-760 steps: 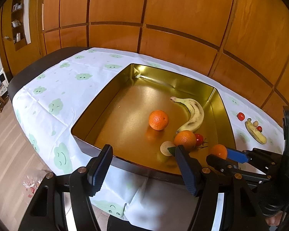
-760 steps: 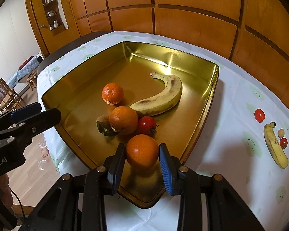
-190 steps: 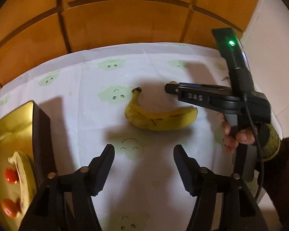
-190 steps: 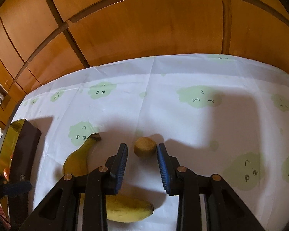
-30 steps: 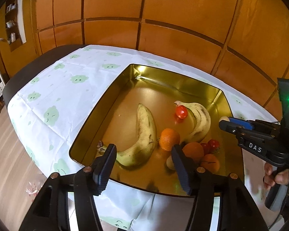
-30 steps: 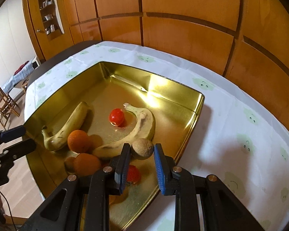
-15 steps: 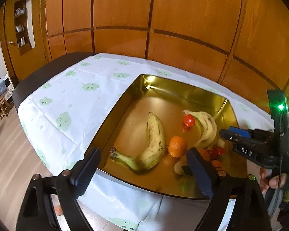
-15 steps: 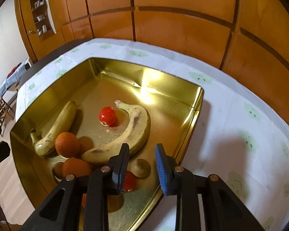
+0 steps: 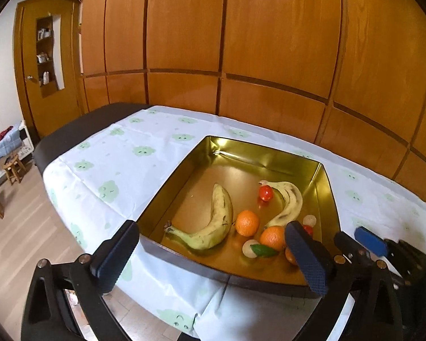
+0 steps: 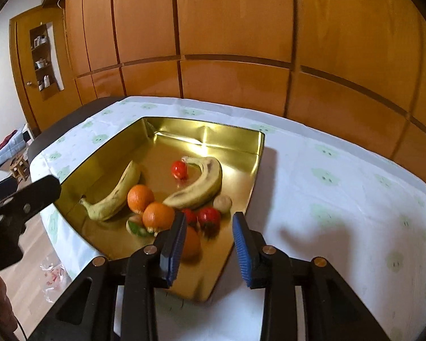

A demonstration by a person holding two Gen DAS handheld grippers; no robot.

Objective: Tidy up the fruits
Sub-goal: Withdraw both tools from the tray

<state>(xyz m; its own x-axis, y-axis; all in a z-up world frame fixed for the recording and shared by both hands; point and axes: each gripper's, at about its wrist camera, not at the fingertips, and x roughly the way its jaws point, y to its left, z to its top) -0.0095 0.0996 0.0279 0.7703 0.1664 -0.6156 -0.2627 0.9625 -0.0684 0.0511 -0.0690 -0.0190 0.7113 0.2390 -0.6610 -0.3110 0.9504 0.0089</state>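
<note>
A gold metal tray [image 9: 325, 187] [image 10: 255, 167] sits on the white tablecloth and holds all the fruit: two bananas [image 9: 215, 221] [image 10: 198, 184], oranges [image 9: 247, 223] [image 10: 157, 216], red tomatoes [image 9: 265, 193] [image 10: 179, 169] and a small brown kiwi [image 10: 223, 203] by the right wall. My left gripper [image 9: 213, 258] is open and empty, above the tray's near edge. My right gripper [image 10: 208, 245] is open and empty, raised above the tray's near right corner; it also shows in the left wrist view [image 9: 370, 241].
The table's white cloth with green faces [image 10: 340, 199] stretches to the right of the tray. Wooden wall panels [image 9: 241, 56] stand behind the table. The table's left end drops to a wooden floor [image 9: 17, 227] with a small stool.
My right gripper has let go of the kiwi into the tray, opened and drawn back up. My left gripper has opened wider and pulled back and up.
</note>
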